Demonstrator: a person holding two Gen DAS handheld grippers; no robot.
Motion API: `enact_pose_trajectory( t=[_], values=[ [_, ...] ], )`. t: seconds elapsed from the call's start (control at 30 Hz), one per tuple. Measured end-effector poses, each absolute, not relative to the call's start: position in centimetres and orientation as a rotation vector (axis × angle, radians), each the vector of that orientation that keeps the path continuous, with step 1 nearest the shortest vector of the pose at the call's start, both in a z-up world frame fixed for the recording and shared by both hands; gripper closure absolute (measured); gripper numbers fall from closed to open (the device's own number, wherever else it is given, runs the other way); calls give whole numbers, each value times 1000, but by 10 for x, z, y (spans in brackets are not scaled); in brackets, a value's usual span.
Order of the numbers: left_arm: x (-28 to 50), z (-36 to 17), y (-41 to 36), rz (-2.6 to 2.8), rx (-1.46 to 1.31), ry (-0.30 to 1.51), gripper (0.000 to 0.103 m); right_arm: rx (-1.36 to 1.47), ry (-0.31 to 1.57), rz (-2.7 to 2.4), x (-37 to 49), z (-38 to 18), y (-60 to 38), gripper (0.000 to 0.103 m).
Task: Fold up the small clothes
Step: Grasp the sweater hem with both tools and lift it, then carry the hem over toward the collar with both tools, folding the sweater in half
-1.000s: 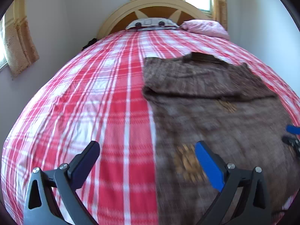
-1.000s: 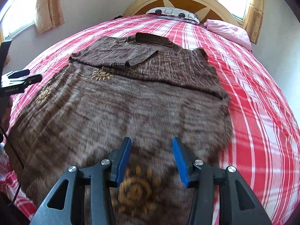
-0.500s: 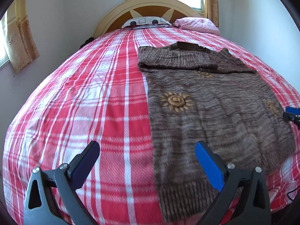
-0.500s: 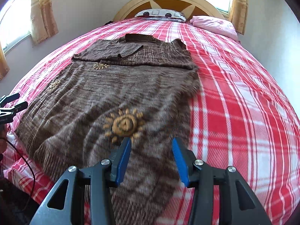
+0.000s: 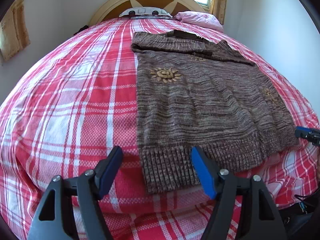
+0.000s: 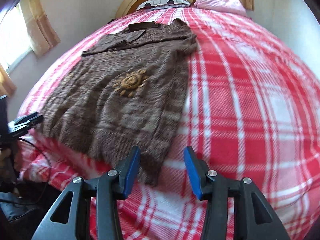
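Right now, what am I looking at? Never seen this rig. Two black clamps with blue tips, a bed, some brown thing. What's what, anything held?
No robot arm here: a person holds a hand-held gripper in each hand, each with a fisheye camera looking forward along its two fingers. The one picture comes from the left gripper, the other from the right gripper. The blue strips are the finger pads.

On the red plaid bed cover lies a brown knit sweater with sun motifs, its sleeves folded across the chest. Pillows lie at the headboard.

Nothing is held. The left fingers have just been closing and straddle one corner of the ribbed hem without pinching it; the right gripper is open at the other corner.
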State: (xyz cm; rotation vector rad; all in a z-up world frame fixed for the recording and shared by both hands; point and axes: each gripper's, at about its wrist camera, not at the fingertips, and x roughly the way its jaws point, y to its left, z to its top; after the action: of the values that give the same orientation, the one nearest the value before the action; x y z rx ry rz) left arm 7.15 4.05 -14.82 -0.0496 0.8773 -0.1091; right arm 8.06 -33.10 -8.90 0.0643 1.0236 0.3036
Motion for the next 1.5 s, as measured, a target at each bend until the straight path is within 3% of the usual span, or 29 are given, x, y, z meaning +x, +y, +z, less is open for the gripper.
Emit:
enact_pose_trajectory(
  t=[0.2, 0.27, 0.33, 0.6, 0.63, 0.67, 0.7, 0.73, 1.1, 1.5],
  values=[
    [65, -150, 38, -130, -79, 890, 30, 123, 1017, 336, 77, -94, -328, 56],
    [61, -149, 38, -137, -92, 896, 34, 142, 1014, 334, 76, -95, -330, 62],
    [60, -147, 38, -160, -115, 907, 40, 179, 1023, 357, 76, -95, -332, 80],
    [57, -151, 31, -172, -58, 897, 42, 227, 1019, 386, 75, -101, -335, 82],
    [57, -151, 32, -173, -54, 897, 45, 236, 1017, 387, 75, -101, -336, 87],
    [56, -150, 34, -176, -58, 892, 60, 246, 1012, 393, 75, -101, -337, 90],
    [56, -148, 37, -179, -64, 885, 90, 263, 1005, 405, 75, -100, -338, 97],
    [57, -146, 40, -202, -88, 888, 94, 278, 996, 414, 74, -101, -339, 97],
    [52, -101, 65, -298, -256, 688, 95, 409, 747, 537, 63, -54, -349, 98],
    [89, -67, 74, -341, -343, 609, 96, 498, 648, 539, 87, -20, -359, 98]
  ],
)
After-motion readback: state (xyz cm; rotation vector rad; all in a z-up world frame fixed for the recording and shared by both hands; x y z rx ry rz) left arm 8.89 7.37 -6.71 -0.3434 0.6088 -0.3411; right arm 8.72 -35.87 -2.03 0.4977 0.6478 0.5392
